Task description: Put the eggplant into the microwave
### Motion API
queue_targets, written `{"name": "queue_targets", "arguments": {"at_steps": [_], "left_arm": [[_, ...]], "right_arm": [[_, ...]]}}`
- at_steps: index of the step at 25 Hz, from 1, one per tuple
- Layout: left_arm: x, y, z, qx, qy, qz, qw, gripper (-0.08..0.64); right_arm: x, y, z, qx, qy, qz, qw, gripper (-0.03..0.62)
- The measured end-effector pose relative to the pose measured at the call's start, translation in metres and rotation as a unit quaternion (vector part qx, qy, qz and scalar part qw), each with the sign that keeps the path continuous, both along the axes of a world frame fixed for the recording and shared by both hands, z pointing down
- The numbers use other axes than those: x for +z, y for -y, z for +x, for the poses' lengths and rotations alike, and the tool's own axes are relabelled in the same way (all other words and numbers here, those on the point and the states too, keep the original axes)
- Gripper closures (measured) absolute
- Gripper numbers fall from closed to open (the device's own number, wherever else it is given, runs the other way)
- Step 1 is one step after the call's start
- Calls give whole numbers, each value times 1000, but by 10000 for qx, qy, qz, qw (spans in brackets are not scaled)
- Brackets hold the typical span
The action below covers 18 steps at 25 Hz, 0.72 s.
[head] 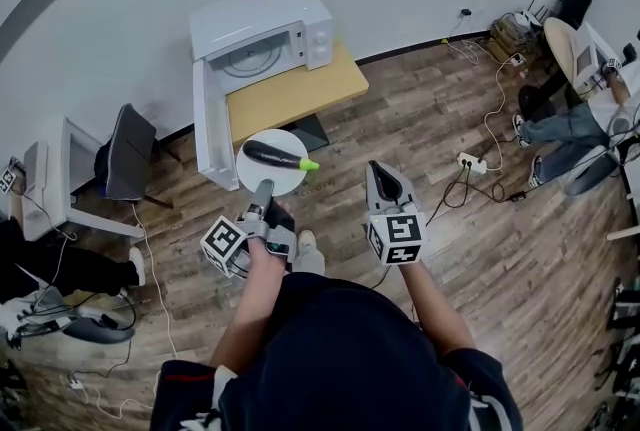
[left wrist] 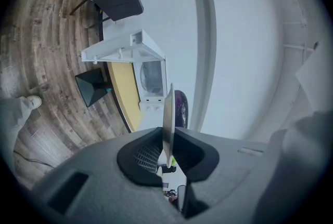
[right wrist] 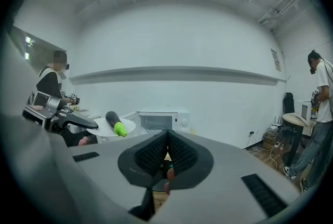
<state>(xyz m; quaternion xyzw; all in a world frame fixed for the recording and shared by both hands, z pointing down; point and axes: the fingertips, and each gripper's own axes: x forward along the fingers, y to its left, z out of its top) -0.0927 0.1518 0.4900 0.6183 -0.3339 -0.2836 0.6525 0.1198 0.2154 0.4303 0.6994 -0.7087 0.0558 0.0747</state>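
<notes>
Eggplant [head: 272, 155] lies on its side on a round white plate [head: 275, 138], in the air just near of the open microwave. The plate is what I hold. My left gripper [head: 263, 187] is almost closed, its pads pinching the plate's near rim, and neither tool touches the eggplant.

Findings on handling, as judgement:
- The skin is glossy dark purple and looks smooth, so likely slippery under the pads.
- The body is long and rounded, with a lime-green stem cap [head: 309, 164] at its right end. I expect it to roll if the plate tips.
- The plate is thin, stiff and smooth. Held by one edge only, it carries its load out beyond the grip, so it wants keeping level.
- The rim grip is the sound one. Taken directly, the thick middle of the eggplant would be the place, not the tapered ends.
- Weight cannot be told. It could be a light model.

Far of the plate stands the microwave [head: 262, 29], a white box with its door [head: 212, 129] swung open to the left and a round turntable [head: 248, 59] showing inside. It sits on a pale wooden table [head: 290, 94] over a plank floor [head: 470, 249].

To the right, apart from the plate, my right gripper [head: 380, 171] has its ribbed pads pressed together and holds nothing.
</notes>
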Motion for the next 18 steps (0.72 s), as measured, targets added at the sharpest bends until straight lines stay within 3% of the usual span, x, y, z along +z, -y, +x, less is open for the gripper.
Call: {"name": "queue_targets", "arguments": {"at_steps": [18], "left_arm": [[-19,174,17,168,-74,43,9998,518]], "right_arm": [[-10,183,6,-53,-136,-109,9998,581]]}}
